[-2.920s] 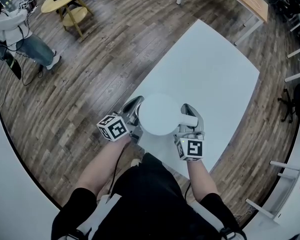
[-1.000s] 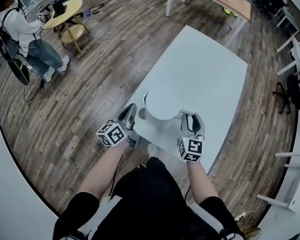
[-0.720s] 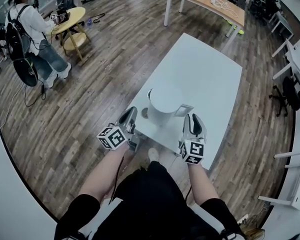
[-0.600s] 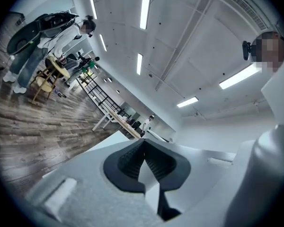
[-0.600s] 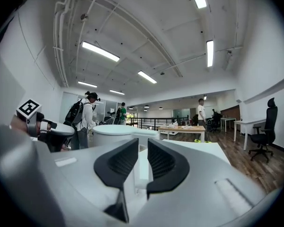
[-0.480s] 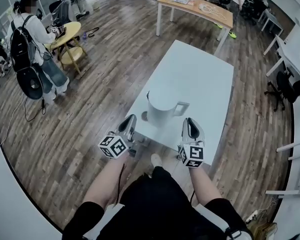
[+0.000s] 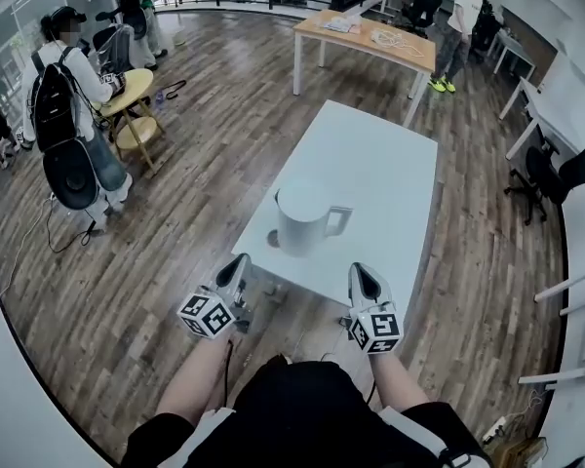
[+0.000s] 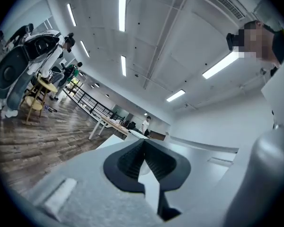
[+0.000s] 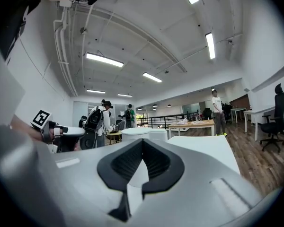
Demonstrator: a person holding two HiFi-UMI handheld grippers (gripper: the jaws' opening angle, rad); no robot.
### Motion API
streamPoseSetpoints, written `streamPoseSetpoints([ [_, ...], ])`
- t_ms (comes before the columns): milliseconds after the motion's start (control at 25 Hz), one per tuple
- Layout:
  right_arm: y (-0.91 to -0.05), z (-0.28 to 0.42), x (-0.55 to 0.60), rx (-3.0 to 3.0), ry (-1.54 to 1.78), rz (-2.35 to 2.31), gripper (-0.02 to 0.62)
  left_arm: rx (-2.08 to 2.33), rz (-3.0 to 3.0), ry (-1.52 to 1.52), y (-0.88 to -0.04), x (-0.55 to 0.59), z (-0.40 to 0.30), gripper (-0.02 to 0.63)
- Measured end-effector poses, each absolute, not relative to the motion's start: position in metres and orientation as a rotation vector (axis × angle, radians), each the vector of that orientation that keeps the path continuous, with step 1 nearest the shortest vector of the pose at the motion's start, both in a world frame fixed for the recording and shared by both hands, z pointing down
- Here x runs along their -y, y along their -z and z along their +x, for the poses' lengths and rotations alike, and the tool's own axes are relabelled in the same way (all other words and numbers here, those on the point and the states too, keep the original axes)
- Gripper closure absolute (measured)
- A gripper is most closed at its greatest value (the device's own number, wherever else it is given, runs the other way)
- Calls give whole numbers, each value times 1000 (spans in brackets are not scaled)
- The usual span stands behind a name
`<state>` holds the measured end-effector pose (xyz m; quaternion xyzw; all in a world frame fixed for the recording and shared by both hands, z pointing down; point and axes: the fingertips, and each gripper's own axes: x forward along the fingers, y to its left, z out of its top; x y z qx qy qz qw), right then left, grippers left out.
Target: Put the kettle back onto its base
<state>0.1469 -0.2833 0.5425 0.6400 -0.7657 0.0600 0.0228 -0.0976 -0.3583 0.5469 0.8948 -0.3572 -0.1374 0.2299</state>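
The white kettle [image 7: 302, 216] stands upright on the white table [image 7: 370, 164] near its front left corner, handle [image 7: 337, 223] pointing right. Whether its base lies under it I cannot tell; only a small dark round spot [image 7: 272, 237] shows by its foot. Both grippers hang off the table's near edge, apart from the kettle. My left gripper [image 7: 240, 263] is shut and empty. The jaws of my right gripper [image 7: 362, 272] are closing and stand together with nothing between them. In the right gripper view the kettle [image 9: 142, 134] rises just beyond the shut jaws [image 9: 142, 144]. The left gripper view shows its jaws [image 8: 144, 144] shut.
Wood floor [image 7: 195, 164] surrounds the table. People with backpacks sit at a round yellow table [image 7: 127, 86] far left. A wooden desk [image 7: 366, 39] and a standing person [image 7: 456, 18] are at the back. Office chairs [image 7: 561, 178] and white desks stand at the right.
Both grippers have drawn back from the kettle toward me and off the table. The right jaws left the handle and closed. The kettle stays standing on the table.
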Motion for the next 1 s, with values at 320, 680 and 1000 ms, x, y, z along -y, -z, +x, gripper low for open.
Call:
streamPoseSetpoints([
  [320,-524,173,275,2426,-151,1949,591,1050,2600,317,-527,338,-76,607],
  [680,-516,186,269,2498,-126,1876,591,1137,2528,357,-530,314,-56,607],
  [1000,-512,186,276,2517,-105,1856,592,1178,2621,250,-526,320,-47,607],
])
